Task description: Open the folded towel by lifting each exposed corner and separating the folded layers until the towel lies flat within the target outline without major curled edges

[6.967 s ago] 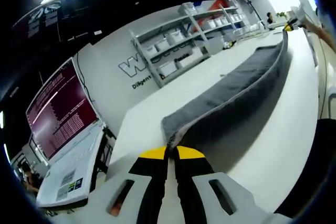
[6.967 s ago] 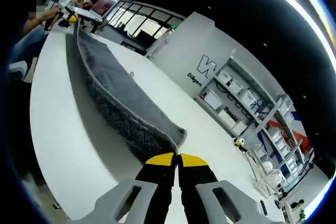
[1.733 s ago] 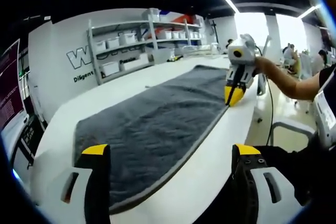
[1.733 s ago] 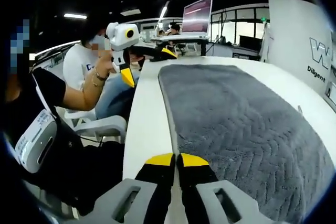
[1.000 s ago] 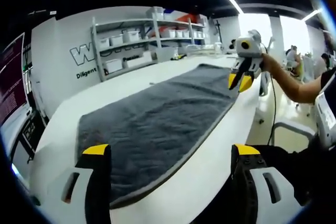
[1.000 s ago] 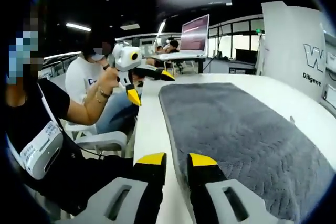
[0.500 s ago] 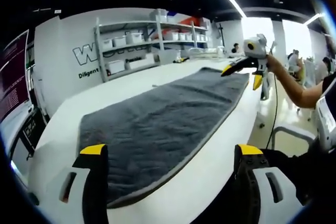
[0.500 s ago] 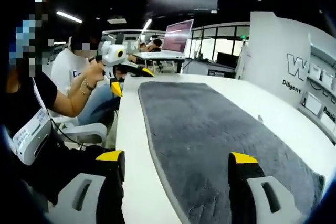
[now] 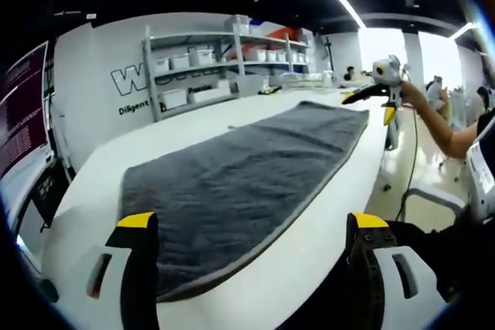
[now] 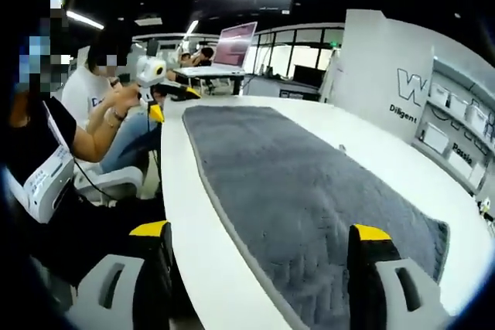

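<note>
One grey towel [image 9: 247, 179] is spread flat on the white table [image 9: 309, 245]; both grippers, left [image 9: 251, 226] and right [image 10: 263, 237], are held wide apart, nothing gripped.

A long white table [image 9: 232, 125] runs through both views. Behind it a white wall bears dark lettering [image 9: 128, 79] beside shelves [image 9: 193, 67] of white bins. A laptop [image 10: 232, 48] with a magenta screen stands open at the table's far end.

shelf bins [image 9: 203, 56] too small, wall lettering [image 10: 407, 83] cut off
</note>
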A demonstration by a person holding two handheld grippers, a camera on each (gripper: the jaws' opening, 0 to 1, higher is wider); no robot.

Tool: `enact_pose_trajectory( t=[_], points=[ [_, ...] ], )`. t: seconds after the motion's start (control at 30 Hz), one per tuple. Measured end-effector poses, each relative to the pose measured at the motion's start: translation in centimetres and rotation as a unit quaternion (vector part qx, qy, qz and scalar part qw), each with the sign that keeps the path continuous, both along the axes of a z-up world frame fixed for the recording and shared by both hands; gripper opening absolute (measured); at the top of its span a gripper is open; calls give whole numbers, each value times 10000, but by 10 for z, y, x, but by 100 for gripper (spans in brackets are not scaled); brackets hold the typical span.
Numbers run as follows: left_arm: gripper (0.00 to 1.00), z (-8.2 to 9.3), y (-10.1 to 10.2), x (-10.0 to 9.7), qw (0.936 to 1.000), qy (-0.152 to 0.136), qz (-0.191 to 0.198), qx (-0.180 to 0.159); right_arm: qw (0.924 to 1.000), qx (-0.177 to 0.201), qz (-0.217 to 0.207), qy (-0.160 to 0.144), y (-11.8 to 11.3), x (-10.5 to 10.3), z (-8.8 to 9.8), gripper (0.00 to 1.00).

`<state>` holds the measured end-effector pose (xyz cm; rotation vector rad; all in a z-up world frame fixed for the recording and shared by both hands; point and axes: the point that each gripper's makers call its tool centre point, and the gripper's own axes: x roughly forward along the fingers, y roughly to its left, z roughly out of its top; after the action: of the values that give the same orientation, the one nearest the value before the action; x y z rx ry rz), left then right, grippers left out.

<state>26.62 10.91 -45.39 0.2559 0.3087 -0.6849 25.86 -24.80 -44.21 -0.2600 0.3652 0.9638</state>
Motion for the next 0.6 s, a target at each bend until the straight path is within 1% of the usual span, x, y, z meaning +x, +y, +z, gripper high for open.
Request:
enact_pose_trajectory(
  t=[0.03, 0.07, 0.1, 0.17, 0.2, 0.27, 0.37, 0.47, 0.6],
  points=[
    [99, 0, 0, 0, 10000, 0, 2, -3, 9999, 124, -13, 73, -3, -2, 1, 85],
    [99, 0, 0, 0, 10000, 4, 4, -10, 10000, 38, 3, 76, -8, -3, 0, 80],
    [99, 0, 0, 0, 10000, 6, 3, -16, 9998, -68, -57, 151, -12, -5, -4, 73],
    [99, 1, -1, -1, 10000, -5, -5, -23, 9987, -446, -158, 199, -24, -5, -13, 64],
    [99, 2, -2, -1, 10000, -10, -14, -22, 9981, -479, -259, 274, -28, -5, -16, 60],
    [99, 3, -3, -2, 10000, -23, -41, -10, 9978, -417, -297, 424, -33, -4, -19, 51],
    [99, 5, -5, -3, 10000, -44, -66, 3, 9970, -366, -329, 601, -38, -6, -26, 32],
    [99, 6, -5, -4, 10000, -61, -75, 0, 9957, -499, -369, 689, -43, -5, -34, 30],
    [99, 6, -5, -5, 10000, -56, -74, 0, 9950, -539, -353, 769, -44, -4, -39, 26]
  ],
)
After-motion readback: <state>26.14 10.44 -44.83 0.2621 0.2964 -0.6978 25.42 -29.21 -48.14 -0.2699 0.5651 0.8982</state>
